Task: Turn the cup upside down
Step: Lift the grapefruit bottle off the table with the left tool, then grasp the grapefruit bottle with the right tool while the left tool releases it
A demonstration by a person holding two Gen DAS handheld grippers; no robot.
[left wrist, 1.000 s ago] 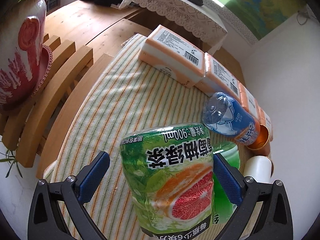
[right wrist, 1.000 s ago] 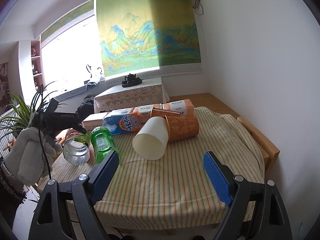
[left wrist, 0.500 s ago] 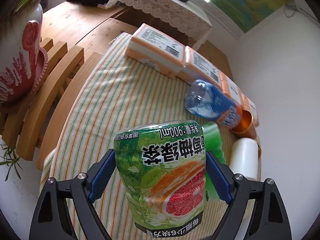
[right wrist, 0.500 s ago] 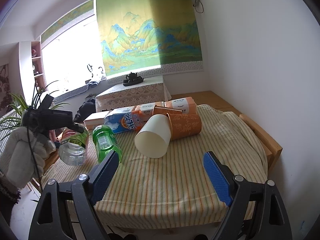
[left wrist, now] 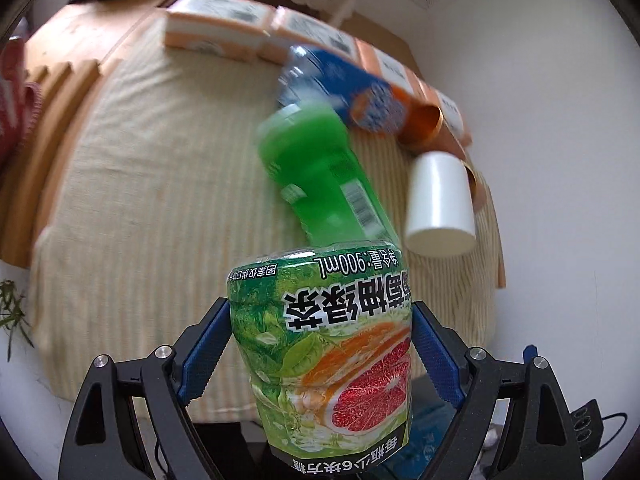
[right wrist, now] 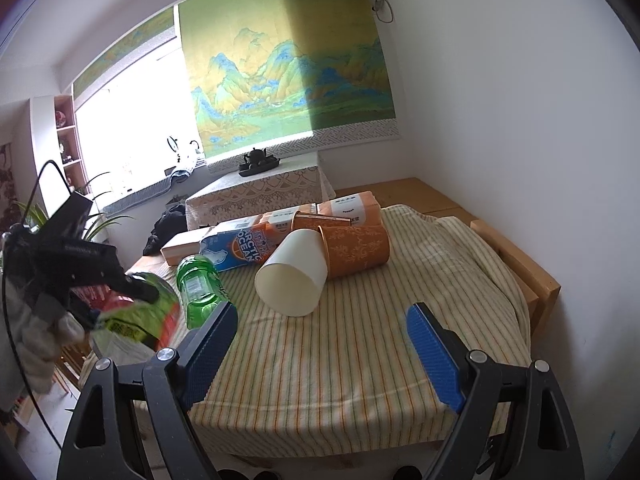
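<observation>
My left claw (left wrist: 322, 354) is clamped on the tea bottle (left wrist: 328, 360), off the near edge of the worktop (right wrist: 360, 360) — my right claw (right wrist: 322, 354) hangs open and empty over the striped cloth. The white cup (right wrist: 292, 274) lies on its side mid-cloth, mouth toward me, leaning against an orange cup (right wrist: 354, 250). To flip it well I'd judge: close across its wall near the rim, lift it off that neighbour, then roll my wrist until the mouth faces down. Count: one white cup, two orange cups, three bottles — tea, green (right wrist: 198, 286), blue (right wrist: 236, 248) — and a row of boxes (left wrist: 218, 26), too blurred to count.
</observation>
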